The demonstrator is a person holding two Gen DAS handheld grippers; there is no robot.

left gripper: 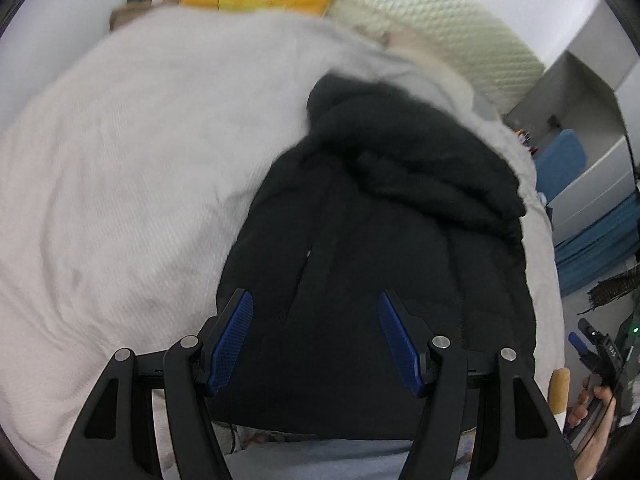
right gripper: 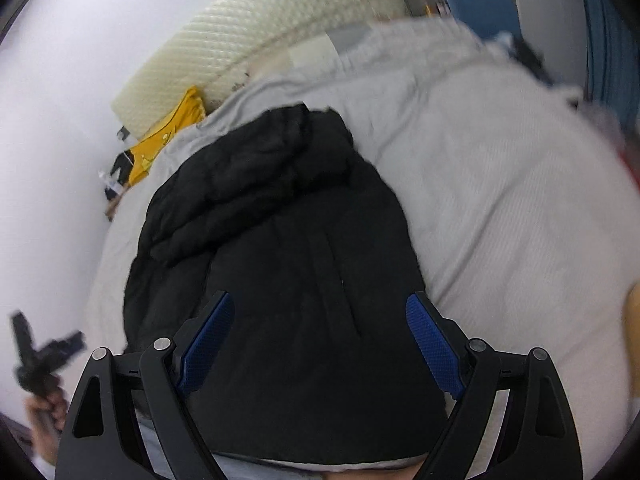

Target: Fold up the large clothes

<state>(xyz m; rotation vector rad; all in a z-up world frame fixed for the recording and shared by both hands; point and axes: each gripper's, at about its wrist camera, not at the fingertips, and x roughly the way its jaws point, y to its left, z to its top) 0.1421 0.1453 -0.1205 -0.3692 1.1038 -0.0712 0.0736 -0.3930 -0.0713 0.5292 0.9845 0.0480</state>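
Jacket — black, padded — lies lengthwise on the pale bed, hood end farthest away, near hem below both tools. Left gripper and right gripper hang spread, pinching nothing. Best to take the two hem corners together — evenly, so the fold lands square.

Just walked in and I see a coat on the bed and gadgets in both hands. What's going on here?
A person holds a hand-held gripper in each hand over a bulky black padded jacket lying on a pale grey bedspread. The left hand-held gripper and the right hand-held gripper both stand open above the jacket's near end, holding nothing. Its hood end lies bunched at the far side. No fold is visibly begun.
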